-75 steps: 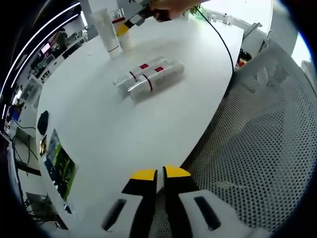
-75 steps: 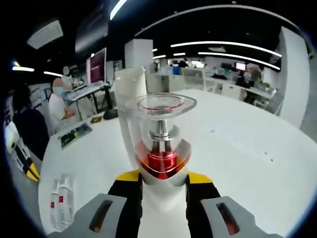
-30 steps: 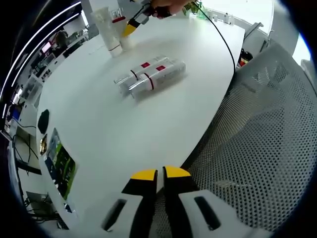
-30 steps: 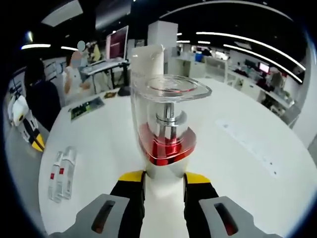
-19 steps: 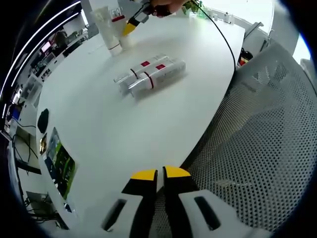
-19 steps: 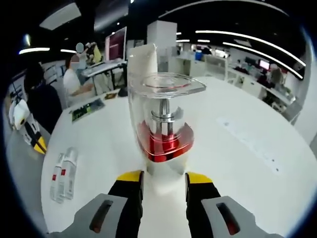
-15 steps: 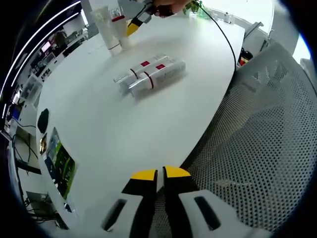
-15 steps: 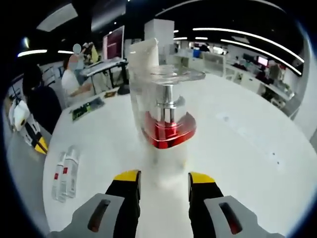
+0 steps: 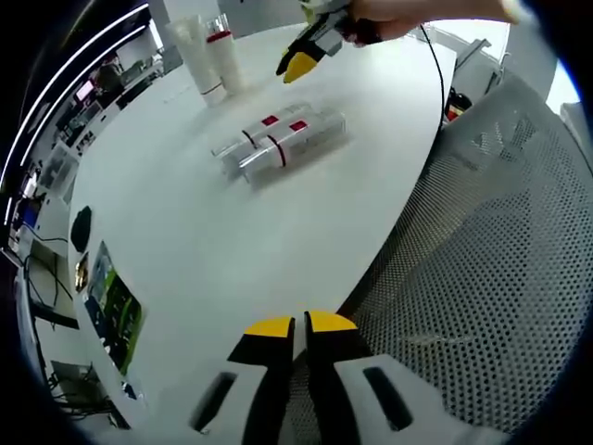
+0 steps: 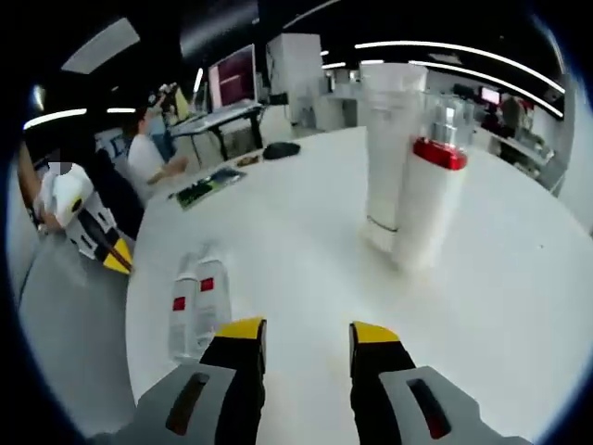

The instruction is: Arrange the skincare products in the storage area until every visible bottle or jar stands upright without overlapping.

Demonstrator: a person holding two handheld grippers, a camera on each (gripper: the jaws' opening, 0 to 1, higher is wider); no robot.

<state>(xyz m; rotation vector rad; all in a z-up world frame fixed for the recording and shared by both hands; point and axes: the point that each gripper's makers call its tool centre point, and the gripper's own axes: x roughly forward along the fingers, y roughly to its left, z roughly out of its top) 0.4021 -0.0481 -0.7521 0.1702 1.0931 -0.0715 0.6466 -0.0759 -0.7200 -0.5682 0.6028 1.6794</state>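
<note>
On the surface (image 10: 519, 306) our right tool (image 10: 301, 332) gapes empty; left tool (image 9: 299, 324) is pinched closed. Two bottles (image 10: 195, 309) lie flat, labels unreadable; pump bottle (image 10: 426, 204) partly hides the tube (image 10: 391, 139).

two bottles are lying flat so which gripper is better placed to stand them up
Right. The right gripper is open over the table with the two lying bottles just ahead. The left gripper is shut at the table's edge, farther from them.
</note>
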